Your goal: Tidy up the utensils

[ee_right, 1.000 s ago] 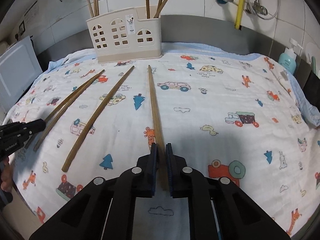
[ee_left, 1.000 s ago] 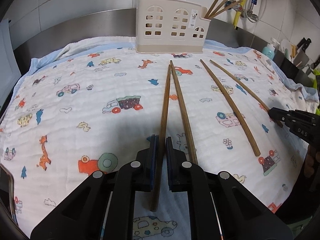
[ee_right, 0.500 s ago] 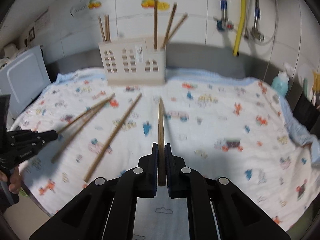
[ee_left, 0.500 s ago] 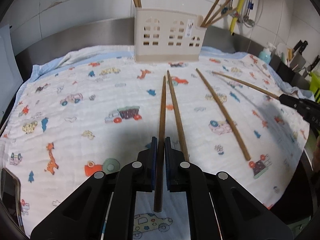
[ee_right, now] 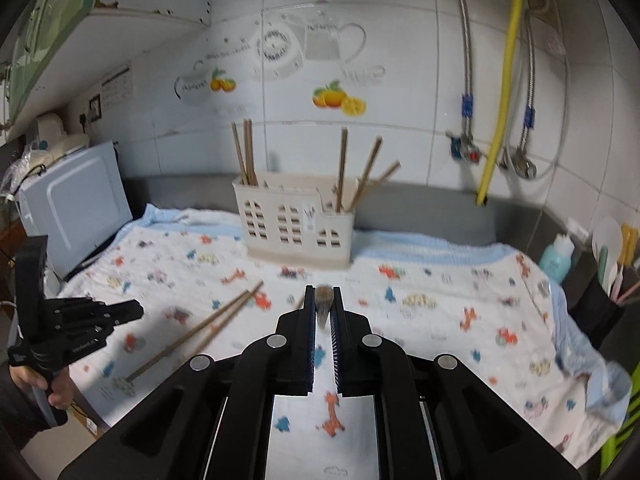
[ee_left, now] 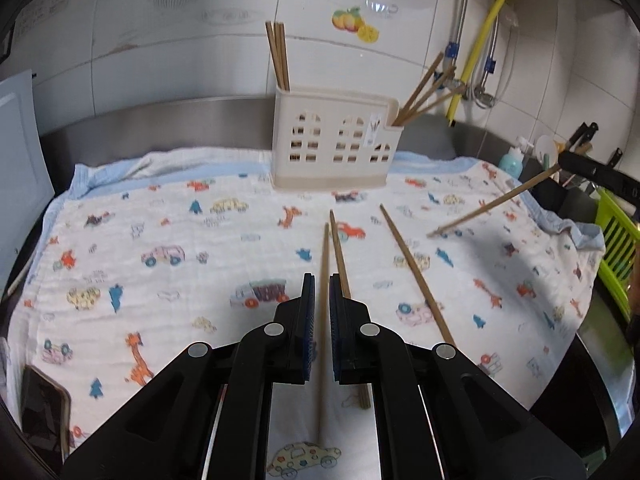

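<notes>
My left gripper [ee_left: 321,280] is shut on a wooden chopstick [ee_left: 324,256] that points forward above the cloth. Two more chopsticks [ee_left: 414,276] lie on the cloth beside it. My right gripper [ee_right: 323,294] is shut on another chopstick [ee_right: 322,304], seen end-on and lifted; in the left wrist view this chopstick [ee_left: 492,204] slants down from the right gripper [ee_left: 560,162] at the right edge. The cream utensil holder [ee_left: 334,148] stands at the back of the cloth with several chopsticks in it; it also shows in the right wrist view [ee_right: 296,220]. The left gripper [ee_right: 132,310] shows at left there.
A cartoon-print cloth [ee_left: 160,240] covers the counter. A phone [ee_left: 42,412] lies at its near left corner. A white appliance [ee_right: 76,200] stands at left. Pipes and a yellow hose [ee_right: 500,100] hang on the tiled wall. A green rack [ee_left: 616,240], a blue bottle [ee_right: 558,256] and a utensil pot [ee_right: 600,304] stand at right.
Both grippers have risen with their chopsticks. The right gripper has tilted its chopstick up off the cloth, tip down toward the holder side. Two chopsticks stay on the cloth.
</notes>
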### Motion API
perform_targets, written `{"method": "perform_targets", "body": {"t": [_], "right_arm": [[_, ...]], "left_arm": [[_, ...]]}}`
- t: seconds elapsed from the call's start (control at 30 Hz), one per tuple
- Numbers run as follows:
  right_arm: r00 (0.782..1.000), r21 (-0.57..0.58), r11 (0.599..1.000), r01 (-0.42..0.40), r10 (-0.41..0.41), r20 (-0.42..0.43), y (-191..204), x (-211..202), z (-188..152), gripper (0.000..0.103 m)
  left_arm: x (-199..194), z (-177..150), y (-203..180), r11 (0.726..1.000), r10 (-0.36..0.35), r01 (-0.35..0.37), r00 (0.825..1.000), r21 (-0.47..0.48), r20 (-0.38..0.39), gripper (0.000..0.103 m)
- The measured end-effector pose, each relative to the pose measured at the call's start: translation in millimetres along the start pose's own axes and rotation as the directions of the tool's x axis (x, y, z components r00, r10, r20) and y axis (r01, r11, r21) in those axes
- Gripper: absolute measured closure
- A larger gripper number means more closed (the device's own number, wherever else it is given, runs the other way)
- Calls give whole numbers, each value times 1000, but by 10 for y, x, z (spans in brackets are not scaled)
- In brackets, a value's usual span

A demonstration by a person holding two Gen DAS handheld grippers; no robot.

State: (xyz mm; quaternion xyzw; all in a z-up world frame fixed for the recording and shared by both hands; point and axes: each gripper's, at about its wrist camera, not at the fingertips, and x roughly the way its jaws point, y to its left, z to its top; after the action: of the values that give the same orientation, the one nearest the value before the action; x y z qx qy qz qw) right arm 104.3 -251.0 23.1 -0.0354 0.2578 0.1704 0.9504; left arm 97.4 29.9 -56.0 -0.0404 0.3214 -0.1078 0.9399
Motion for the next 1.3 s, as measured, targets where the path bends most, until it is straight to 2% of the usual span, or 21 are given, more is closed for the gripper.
{"method": "perform_targets", "body": {"t": [0.2,0.5,1.0,1.3], "right_arm": [[1000,-40,999,1,0,20,94,-29,187,96],[1000,-47,999,-4,4,7,137,37,167,96],[1000,-50,999,0,0,7,129,41,161,96],[1000,-52,999,4,-4,6,117,59,171,96]], "left_arm": [[28,-1,66,1000,-24,23,999,-8,-31,97],[242,-375,53,998,-61,56,987,-36,-152,95],[493,-574,-5,999,-42,38,975,-22,-218,93],[561,-523,-101,999,7,6,969,52,-248,95]]}}
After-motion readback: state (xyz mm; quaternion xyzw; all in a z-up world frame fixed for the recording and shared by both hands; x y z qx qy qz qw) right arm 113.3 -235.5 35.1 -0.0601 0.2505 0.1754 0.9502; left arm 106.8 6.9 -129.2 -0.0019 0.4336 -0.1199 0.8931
